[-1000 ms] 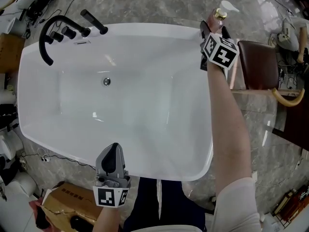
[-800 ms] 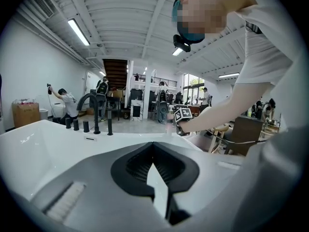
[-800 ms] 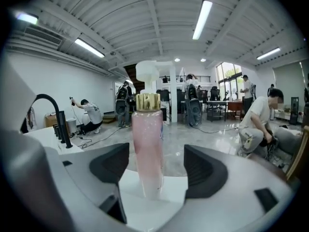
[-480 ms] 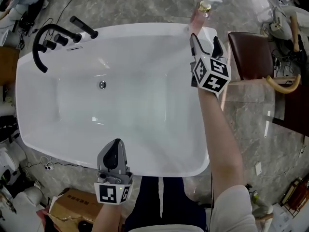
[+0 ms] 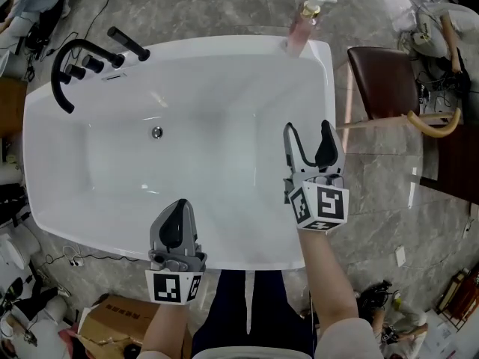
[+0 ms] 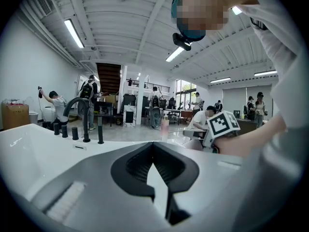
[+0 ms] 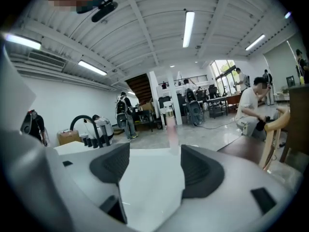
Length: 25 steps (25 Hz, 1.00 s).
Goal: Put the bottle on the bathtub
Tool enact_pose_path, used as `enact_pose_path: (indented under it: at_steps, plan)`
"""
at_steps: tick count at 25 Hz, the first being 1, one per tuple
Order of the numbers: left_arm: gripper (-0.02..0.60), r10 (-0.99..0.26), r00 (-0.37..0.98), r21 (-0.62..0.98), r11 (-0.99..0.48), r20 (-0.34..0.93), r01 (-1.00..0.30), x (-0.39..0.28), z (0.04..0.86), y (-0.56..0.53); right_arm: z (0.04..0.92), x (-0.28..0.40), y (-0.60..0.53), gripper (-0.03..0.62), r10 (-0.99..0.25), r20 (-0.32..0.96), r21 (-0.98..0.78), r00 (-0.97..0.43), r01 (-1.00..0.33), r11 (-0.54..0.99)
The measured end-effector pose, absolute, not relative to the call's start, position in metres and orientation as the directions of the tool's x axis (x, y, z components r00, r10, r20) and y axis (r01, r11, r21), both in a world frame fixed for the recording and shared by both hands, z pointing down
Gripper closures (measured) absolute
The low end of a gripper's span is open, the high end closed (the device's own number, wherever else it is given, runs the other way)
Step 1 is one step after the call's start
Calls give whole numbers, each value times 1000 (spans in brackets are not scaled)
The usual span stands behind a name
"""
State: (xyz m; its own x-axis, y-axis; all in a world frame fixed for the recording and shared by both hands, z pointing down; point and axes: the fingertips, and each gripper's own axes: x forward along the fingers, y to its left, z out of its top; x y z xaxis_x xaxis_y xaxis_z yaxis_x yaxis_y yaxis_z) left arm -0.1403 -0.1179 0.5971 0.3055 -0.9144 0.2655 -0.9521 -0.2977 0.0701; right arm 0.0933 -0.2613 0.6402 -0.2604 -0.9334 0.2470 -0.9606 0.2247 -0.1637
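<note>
Standing upright on the bathtub's [image 5: 224,45] rim at its upper right corner in the head view, the bottle [image 5: 303,27] is a slim pink pump dispenser with a gold collar and a white nozzle. The right tongs [image 5: 307,131] are spread wide with nothing between them. They hang over the tub's right side, middle right of the frame, well apart from the bottle. In the right gripper view the bottle shows small and distant between the spread jaws. The left tongs [image 5: 177,214] are pressed together and empty, at the lower left by the tub's lower rim.

From how things lie, the task looks done. The bottle is probably rigid plastic, light or middling in weight depending on its fill. It looks smooth and likely slippery, and tall enough to tip on the narrow, glossy rim. The straight body below the collar is the place to take hold. The pump head would likely swivel or sink under a squeeze.
</note>
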Motion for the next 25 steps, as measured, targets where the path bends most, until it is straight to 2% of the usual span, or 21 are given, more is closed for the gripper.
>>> enact_pose_path:
  at_steps: [5, 10, 11, 12, 14, 25]
  plan:
    - [572, -912, 311, 63, -306, 268, -950, -141, 599, -115, 636, 75, -194, 269, -905, 289, -98, -312, -950, 296]
    - [572, -915, 304, 63, -298, 265, -952, -142, 600, -112, 644, 76, -148, 285, -894, 342, -115, -291, -957, 267]
    - [572, -916, 301, 62, -295, 266, -953, -143, 600, -111, 645, 76, -142, 324, -891, 354, -111, -285, -959, 262]
    - [572, -916, 300, 62, -294, 266, -954, -143, 599, -111, 646, 76, -137, 394, -888, 364, -104, -281, -960, 261]
    - [572, -917, 300, 62, -294, 265, -954, -143, 597, -110, 646, 75, -130, 566, -880, 375, -99, -291, -956, 275]
    - [572, -907, 339, 67, -333, 248, -940, -130, 563, -90, 614, 71, -106, 586, -849, 388, -126, -359, -933, 337]
